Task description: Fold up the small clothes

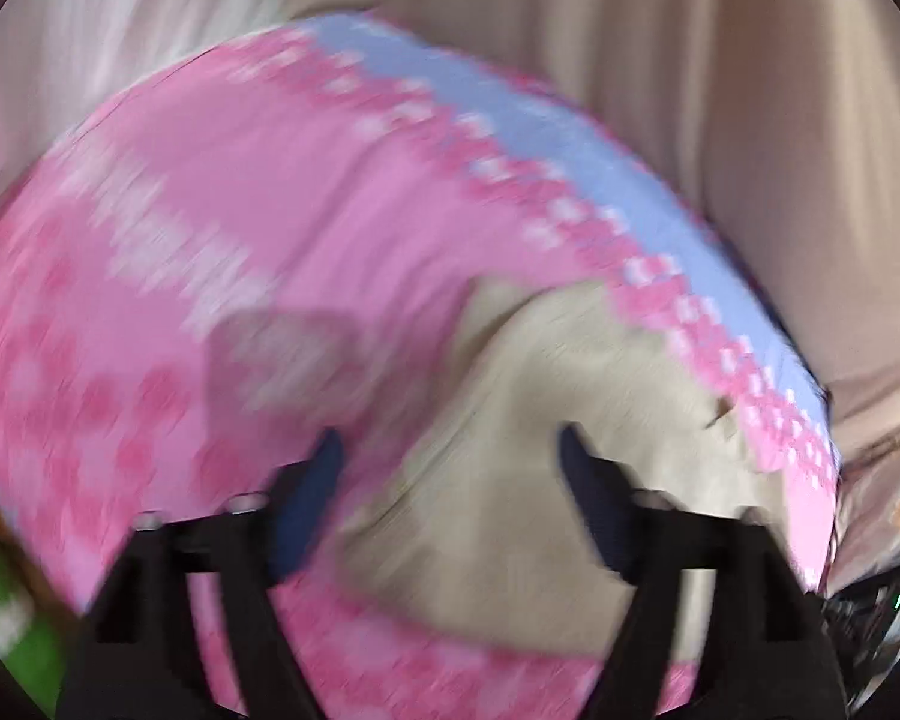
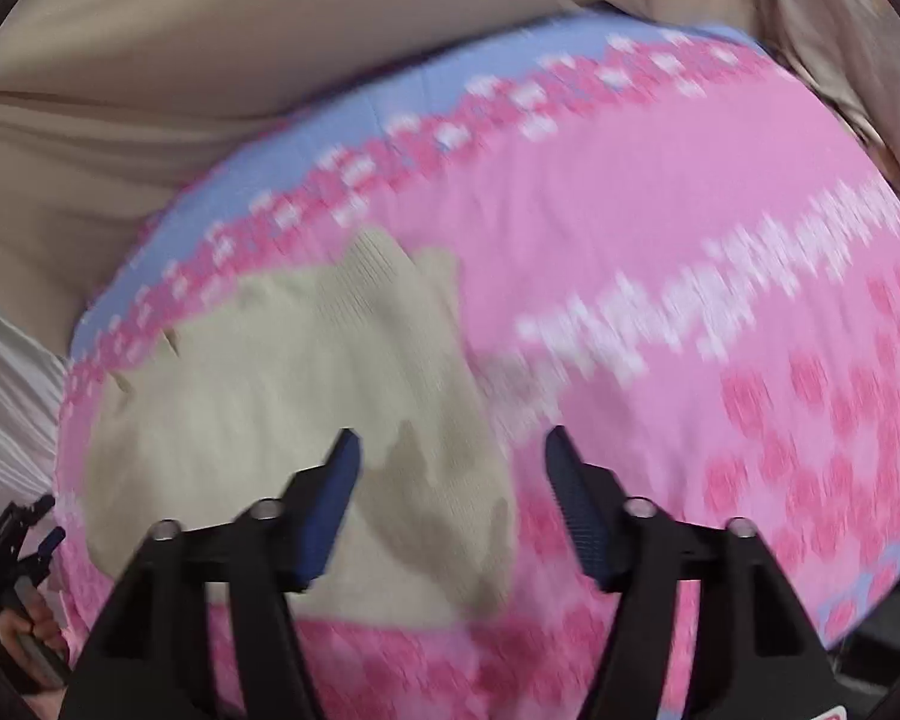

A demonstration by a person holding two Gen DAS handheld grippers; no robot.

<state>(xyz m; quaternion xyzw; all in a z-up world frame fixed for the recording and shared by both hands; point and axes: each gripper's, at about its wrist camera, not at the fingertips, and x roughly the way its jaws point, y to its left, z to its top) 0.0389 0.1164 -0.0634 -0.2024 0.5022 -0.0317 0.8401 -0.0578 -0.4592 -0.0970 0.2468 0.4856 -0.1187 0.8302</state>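
A small cream knitted garment (image 1: 546, 432) lies crumpled on a pink patterned cloth (image 1: 258, 192) with a pale blue border. It also shows in the right wrist view (image 2: 282, 396) on the same pink cloth (image 2: 660, 228). My left gripper (image 1: 450, 450) is open and empty, hovering over the garment's left part. My right gripper (image 2: 453, 450) is open and empty above the garment's right edge. The left gripper (image 2: 18, 546) shows at the far left of the right wrist view. Both views are motion-blurred.
Beige bedding (image 1: 720, 90) surrounds the pink cloth on the far side (image 2: 150, 60). A green object (image 1: 6, 612) sits at the lower left of the left wrist view. Dark gear (image 1: 870, 618) lies at the lower right.
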